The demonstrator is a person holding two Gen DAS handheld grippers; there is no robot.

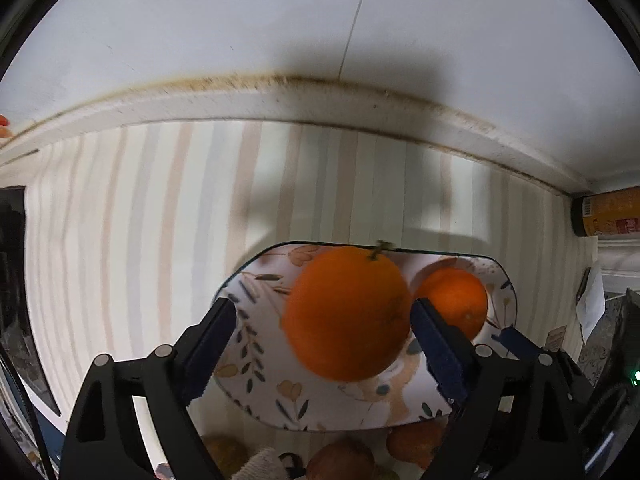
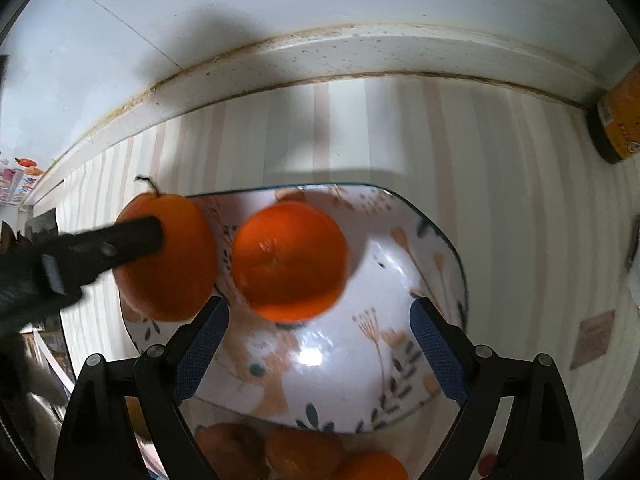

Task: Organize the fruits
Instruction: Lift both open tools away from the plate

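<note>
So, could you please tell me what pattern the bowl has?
The bowl is white with leaves and flowers in orange, tan and dark teal, clearest in the right wrist view.

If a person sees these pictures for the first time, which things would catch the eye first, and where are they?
Probably the big stemmed orange between the open fingers of the left gripper, over the left part of the floral plate. Next comes the second orange in the plate, ahead of the open right gripper. More fruit shows at the near edge, on the striped cloth.
</note>
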